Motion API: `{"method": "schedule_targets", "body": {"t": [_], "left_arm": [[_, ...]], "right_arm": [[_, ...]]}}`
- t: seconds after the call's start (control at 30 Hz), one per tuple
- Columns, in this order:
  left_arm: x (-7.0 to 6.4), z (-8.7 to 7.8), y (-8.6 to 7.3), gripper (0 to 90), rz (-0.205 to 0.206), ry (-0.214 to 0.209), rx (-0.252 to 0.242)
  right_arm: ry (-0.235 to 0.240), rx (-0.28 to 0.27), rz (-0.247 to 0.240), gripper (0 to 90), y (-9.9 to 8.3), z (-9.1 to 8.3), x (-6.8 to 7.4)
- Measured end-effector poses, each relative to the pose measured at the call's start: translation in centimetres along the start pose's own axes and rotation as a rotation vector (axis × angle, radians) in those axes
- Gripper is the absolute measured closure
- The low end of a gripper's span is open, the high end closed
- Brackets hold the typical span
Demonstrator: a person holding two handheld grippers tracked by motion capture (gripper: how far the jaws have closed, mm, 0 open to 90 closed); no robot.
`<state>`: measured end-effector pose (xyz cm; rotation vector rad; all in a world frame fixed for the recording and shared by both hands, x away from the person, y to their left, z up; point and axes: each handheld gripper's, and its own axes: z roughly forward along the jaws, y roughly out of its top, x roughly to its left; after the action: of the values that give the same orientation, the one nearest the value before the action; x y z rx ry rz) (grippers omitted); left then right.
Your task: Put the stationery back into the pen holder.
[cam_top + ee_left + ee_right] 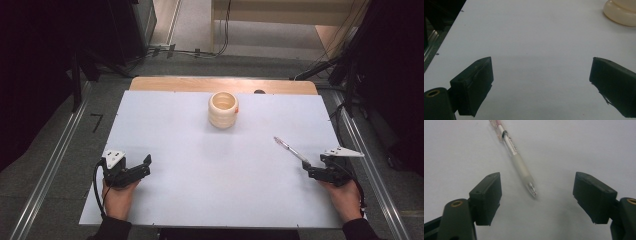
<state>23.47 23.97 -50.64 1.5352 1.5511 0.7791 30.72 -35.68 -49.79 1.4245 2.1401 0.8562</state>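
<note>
A clear pen (290,149) with a pale grip lies on the white table (200,165) at the right, its tip toward me. In the right gripper view the pen (516,157) points down between the two spread jaws, tip just ahead of them. My right gripper (306,167) is open right behind the pen's tip, not touching it. A cream ribbed cup (223,109) stands upright at the table's far middle. My left gripper (146,166) rests open at the near left with bare table between its jaws; the cup's base (621,13) shows far off at the upper right.
The white board lies on a wooden tabletop (200,84) whose strip shows at the far edge. Metal rails (50,170) run along both sides on the floor. Cables (190,50) lie beyond the far edge.
</note>
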Motion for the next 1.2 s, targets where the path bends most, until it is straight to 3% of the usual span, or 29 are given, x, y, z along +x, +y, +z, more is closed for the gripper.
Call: {"method": "schedule_targets", "body": {"t": [0.77, 1.2], "left_arm": [[0.0, 0.0, 0.0, 5.9, -0.001, -0.002, 0.001], [0.0, 0.1, 0.0, 5.9, -0.002, -0.004, 0.001]], "right_arm": [[0.004, 0.011, -0.041, 34.0, 0.6, 1.3, 0.6], [0.012, 0.004, -0.055, 49.9, 0.8, 1.5, 0.8]]}}
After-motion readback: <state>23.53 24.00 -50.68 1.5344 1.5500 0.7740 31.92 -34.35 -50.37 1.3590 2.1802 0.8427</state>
